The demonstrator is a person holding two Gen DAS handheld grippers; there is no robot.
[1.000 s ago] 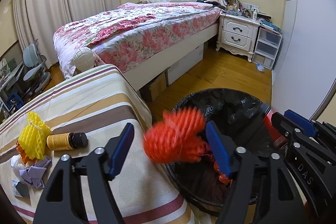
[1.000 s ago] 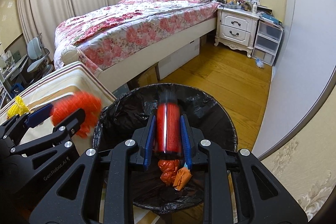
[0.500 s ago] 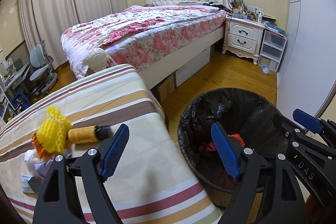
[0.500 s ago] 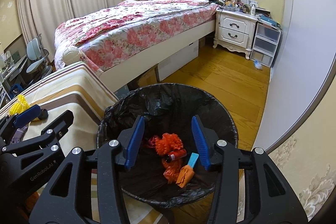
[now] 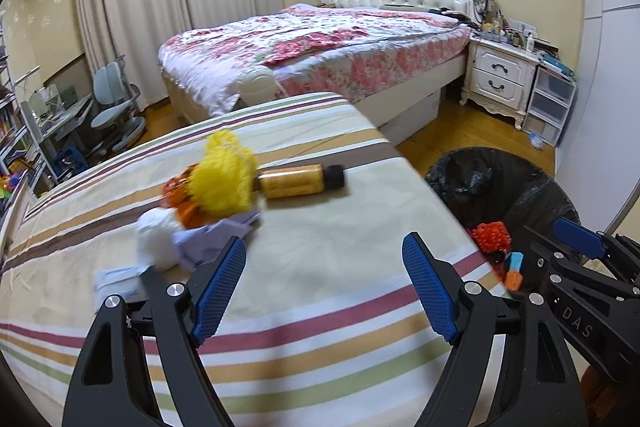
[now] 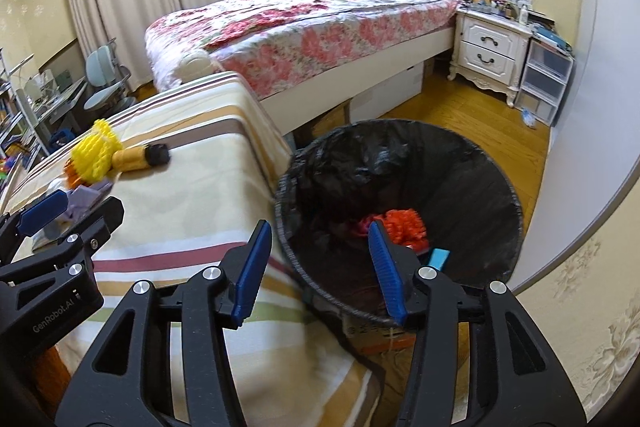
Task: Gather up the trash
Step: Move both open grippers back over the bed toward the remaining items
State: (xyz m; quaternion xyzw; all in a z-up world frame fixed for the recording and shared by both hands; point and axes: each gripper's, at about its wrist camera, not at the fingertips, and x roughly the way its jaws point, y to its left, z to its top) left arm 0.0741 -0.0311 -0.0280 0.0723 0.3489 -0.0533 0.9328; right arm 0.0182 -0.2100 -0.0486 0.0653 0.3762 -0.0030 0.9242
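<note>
Left gripper: wide open, holding nothing, above the striped table.
Right gripper: open and empty, at the bin edge.
Trash: yellow foam net, brown bottle, white paper ball, all close together on the table.
Risk: the round bottle may roll off; the squishy net may slip.
Bin: black crinkly bag, orange net inside.

The counter is covered in a cream cloth striped in maroon, tan, green and brown. On it a yellow foam net, an amber bottle with a black cap, an orange wrapper, a white wad and lilac paper are seen. The bin is lined in black, with an orange-red foam net inside. Both claws, left and right, are black with blue pads. The bed is dressed in a pink floral quilt.
</note>
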